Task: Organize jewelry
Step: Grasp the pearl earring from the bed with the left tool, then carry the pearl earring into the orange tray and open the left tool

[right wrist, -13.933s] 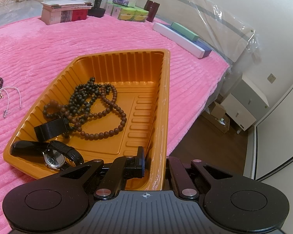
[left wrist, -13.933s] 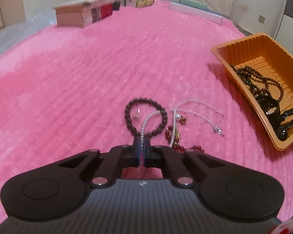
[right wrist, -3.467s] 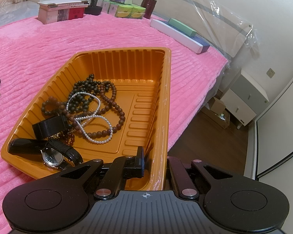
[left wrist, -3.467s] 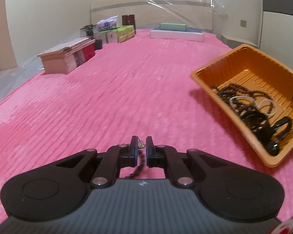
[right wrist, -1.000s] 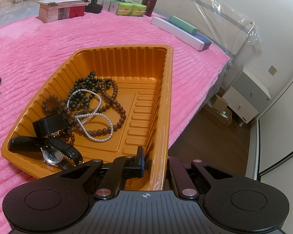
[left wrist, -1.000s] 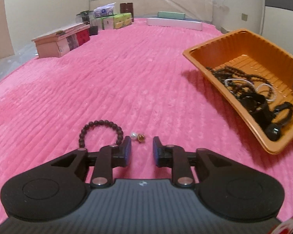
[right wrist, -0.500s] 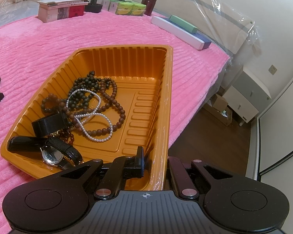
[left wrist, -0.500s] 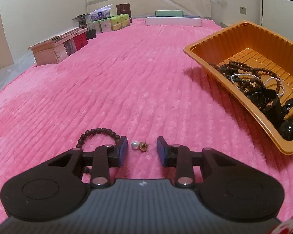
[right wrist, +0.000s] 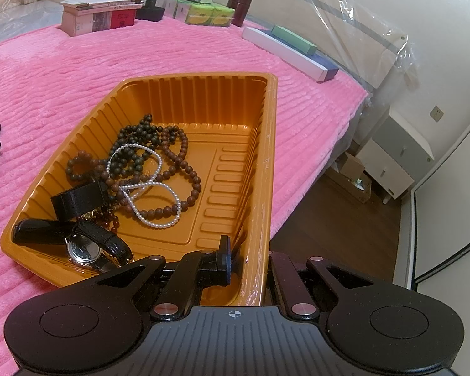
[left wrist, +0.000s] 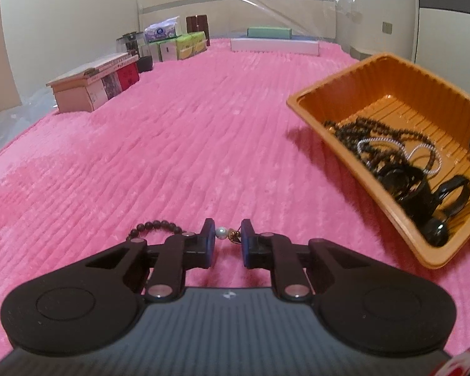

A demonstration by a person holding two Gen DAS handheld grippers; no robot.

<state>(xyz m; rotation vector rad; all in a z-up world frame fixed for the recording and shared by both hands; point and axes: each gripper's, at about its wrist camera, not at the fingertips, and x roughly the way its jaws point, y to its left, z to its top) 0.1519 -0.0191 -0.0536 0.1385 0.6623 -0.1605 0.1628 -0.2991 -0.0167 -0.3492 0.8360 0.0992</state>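
My left gripper [left wrist: 228, 240] is open, low over the pink blanket, with a pearl earring [left wrist: 221, 232] and a small gold piece [left wrist: 234, 235] between its fingertips. A dark bead bracelet [left wrist: 153, 228] lies just left of the left finger. The orange tray [left wrist: 354, 91] sits to the right, holding dark bead necklaces [right wrist: 172, 153], a pearl strand [right wrist: 150, 188] and a black watch [right wrist: 87, 249]. My right gripper [right wrist: 249, 258] is shut on the tray's near right wall [right wrist: 260, 219].
A box with books on it [left wrist: 91, 84], tissue packs [left wrist: 185, 44] and long flat boxes [left wrist: 274, 45] line the bed's far end. The bed's right edge drops to a wooden floor with a grey nightstand [right wrist: 391, 163].
My left gripper has moved forward and lower, so the earring now sits between its fingertips and the bracelet is partly hidden behind the left finger. The right gripper and tray have held still.
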